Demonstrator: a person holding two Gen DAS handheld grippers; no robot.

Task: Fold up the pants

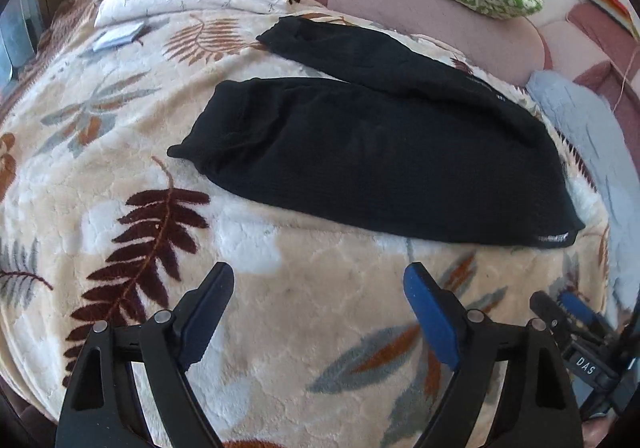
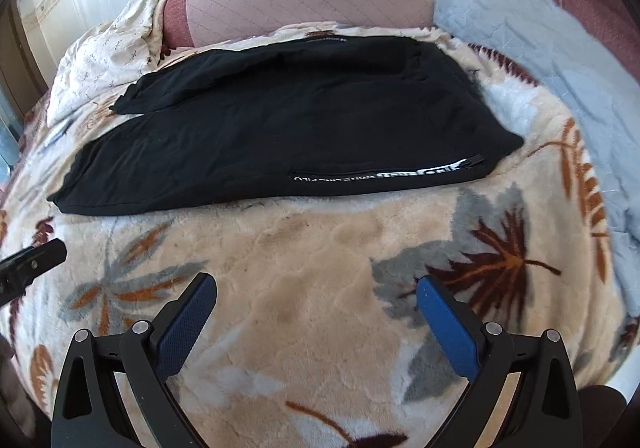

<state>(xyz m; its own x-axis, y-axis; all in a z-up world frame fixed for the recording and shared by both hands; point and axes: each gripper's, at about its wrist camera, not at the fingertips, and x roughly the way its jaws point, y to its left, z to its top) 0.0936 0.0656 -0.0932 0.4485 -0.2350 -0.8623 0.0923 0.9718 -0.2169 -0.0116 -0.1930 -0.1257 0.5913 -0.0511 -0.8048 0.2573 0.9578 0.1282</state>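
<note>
L hand-held gripper point(image 1: 320, 284): jaws wide apart, nothing between the blue pads, hanging over bare blanket just short of the pants' near edge. R hand-held gripper point(image 2: 316, 296): same, spread wide and empty, pointing down at the blanket below the waist end. Neither touches cloth.

Blanket point(image 2: 320, 248): plush, leaf print, covers the bed; soft and springy, so pads pushed down will sink into it a bit.

Pants point(image 1: 380, 168): black, laid flat across the blanket w/ the two legs splayed in a narrow V. Cuffs toward the L side, waist toward the R side, near the light blue quilt point(image 2: 540, 68). White printed strip point(image 2: 384, 174) runs along the near edge by the waist.

Handling, as I judge it: light, limp knit, no stiffness, prob. sags and drapes as soon as lifted. Fuzzy blanket likely drags on it, so lift rather than slide. Not fragile, not slippery.

Where to grab: pinch edges, not the middle. L on the near leg's cuff, R on the near waist corner by the strip. Take both layers in the pinch or the lower one stays behind. Keep cloth taut between the two grippers to avoid bunching.
</note>
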